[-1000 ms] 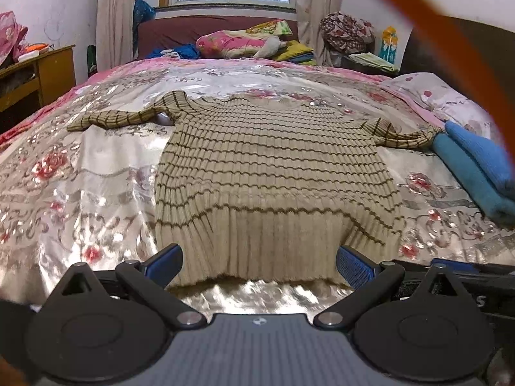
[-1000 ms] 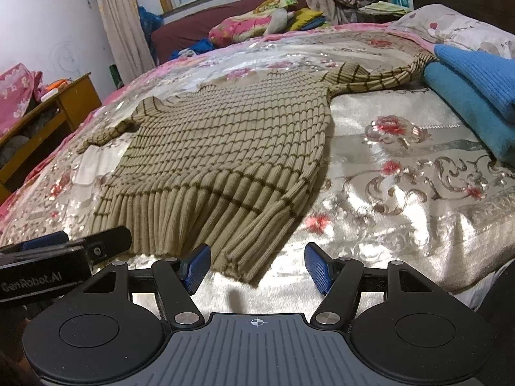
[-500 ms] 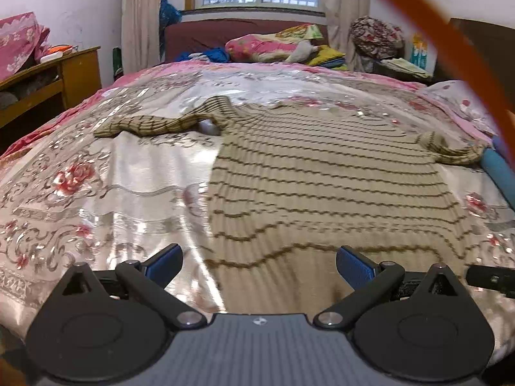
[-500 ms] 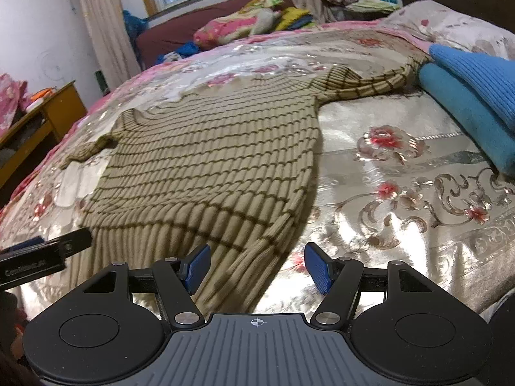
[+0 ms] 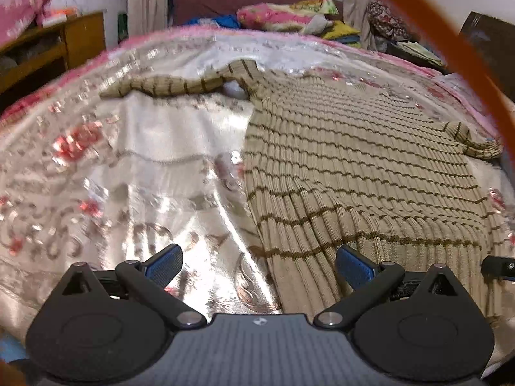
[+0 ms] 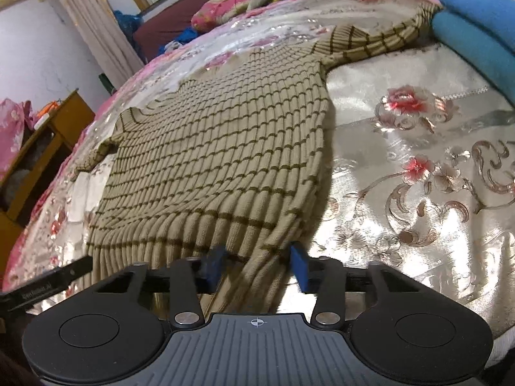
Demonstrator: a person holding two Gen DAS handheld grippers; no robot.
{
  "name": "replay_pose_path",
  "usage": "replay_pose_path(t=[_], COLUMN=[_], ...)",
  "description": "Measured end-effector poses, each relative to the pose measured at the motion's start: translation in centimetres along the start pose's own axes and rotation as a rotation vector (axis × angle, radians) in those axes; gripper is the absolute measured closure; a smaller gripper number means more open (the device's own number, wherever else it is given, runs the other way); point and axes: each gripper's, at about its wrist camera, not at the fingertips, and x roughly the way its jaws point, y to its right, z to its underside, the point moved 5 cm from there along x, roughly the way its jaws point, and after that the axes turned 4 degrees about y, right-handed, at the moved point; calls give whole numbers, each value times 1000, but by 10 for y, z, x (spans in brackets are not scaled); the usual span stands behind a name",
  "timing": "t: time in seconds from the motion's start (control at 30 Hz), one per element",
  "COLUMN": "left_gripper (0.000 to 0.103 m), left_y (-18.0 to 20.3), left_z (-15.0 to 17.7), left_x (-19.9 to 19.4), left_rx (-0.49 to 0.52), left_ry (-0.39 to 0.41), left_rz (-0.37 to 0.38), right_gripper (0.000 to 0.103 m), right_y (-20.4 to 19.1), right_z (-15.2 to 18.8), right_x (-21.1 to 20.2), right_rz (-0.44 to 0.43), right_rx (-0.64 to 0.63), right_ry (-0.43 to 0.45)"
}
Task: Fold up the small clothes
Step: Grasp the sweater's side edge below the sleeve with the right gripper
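A tan knitted sweater with thin brown stripes [image 5: 354, 160] lies flat on the bed, sleeves spread out, hem toward me. My left gripper [image 5: 259, 262] is open low over the hem's left corner, and the sweater's left edge runs between its blue pads. In the right wrist view the sweater [image 6: 225, 144] fills the middle. My right gripper [image 6: 256, 265] is closing its jaws on the hem's right corner. The ribbed cloth is bunched between the pads and touches both. The left gripper's finger [image 6: 48, 286] shows at the left edge.
A shiny floral bedspread [image 5: 145, 160] covers the bed. Folded blue knitwear [image 6: 476, 32] lies at the right by the sweater's sleeve. A wooden cabinet [image 5: 48, 51] stands to the left of the bed. Pillows and bedding [image 5: 283, 13] pile up under the window. An orange cable [image 5: 450, 41] crosses the view.
My left gripper slid left to the hem's left corner. My right gripper moved in on the right corner, and its jaws narrowed from wide open onto the cloth.
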Motion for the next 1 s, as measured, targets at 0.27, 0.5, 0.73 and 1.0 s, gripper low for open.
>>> replay_pose_path(t=[0.27,0.5,0.73,1.0], left_gripper=[38,48,47,47], left_y=[6,-7,-1,0], left_z=[-11,-11,-12,0], left_x=[11,-6,-18,-1], left_rx=[4,-81,-42,-42], left_ry=[-71,-103,-51,-115], left_rz=[111,177,174,167], right_gripper=[95,95,95,95], right_y=[7,6,23,43], right_z=[-15,-35,-20,-22], right_x=[-5,-18,-16,-22], right_rz=[-182,-253,-165,-134], right_rx=[152,192,168,202], right_ry=[-65,-42,-75,-49])
